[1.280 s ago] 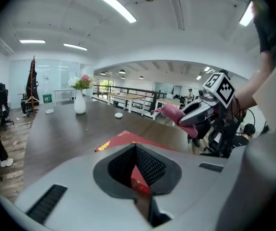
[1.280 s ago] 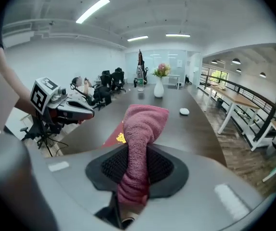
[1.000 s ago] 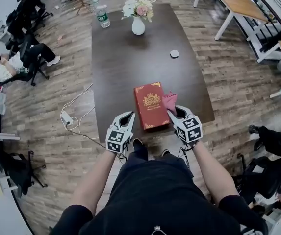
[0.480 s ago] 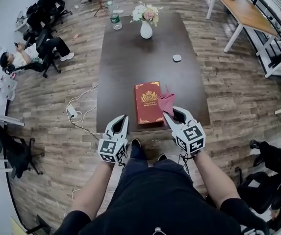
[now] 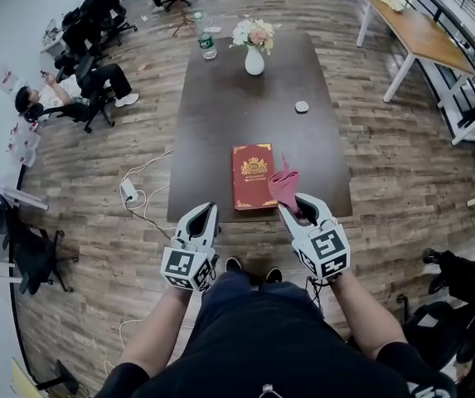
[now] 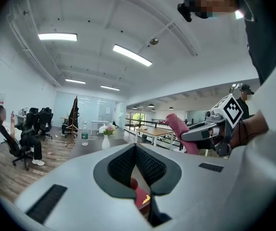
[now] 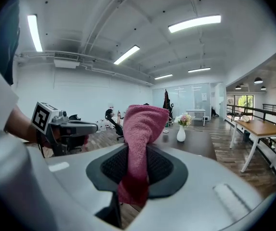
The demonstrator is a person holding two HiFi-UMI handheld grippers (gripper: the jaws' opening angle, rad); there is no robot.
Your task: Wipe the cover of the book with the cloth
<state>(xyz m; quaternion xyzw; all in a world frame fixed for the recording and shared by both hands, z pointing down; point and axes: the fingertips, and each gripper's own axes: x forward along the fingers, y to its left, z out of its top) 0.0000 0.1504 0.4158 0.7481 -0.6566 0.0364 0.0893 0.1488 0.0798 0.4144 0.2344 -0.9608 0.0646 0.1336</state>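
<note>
A red book (image 5: 254,176) with gold ornament lies flat near the front edge of the dark table (image 5: 220,123). My right gripper (image 5: 297,206) is shut on a pink cloth (image 5: 285,186), which stands up out of its jaws just right of the book's near corner. In the right gripper view the cloth (image 7: 140,143) fills the gap between the jaws. My left gripper (image 5: 205,215) hovers off the table's front edge, left of the book, shut with nothing in it. A sliver of the book (image 6: 140,197) shows under its jaws.
A white vase of flowers (image 5: 254,55), a water bottle (image 5: 209,44) and a small white object (image 5: 302,106) stand at the table's far end. A power strip with cable (image 5: 129,191) lies on the floor at left. A seated person (image 5: 63,98) and light wood desks (image 5: 419,36) flank the table.
The pink cloth has come up off the table beside the book and now stands in my right gripper. Both grippers have drawn back toward the table's front edge.
</note>
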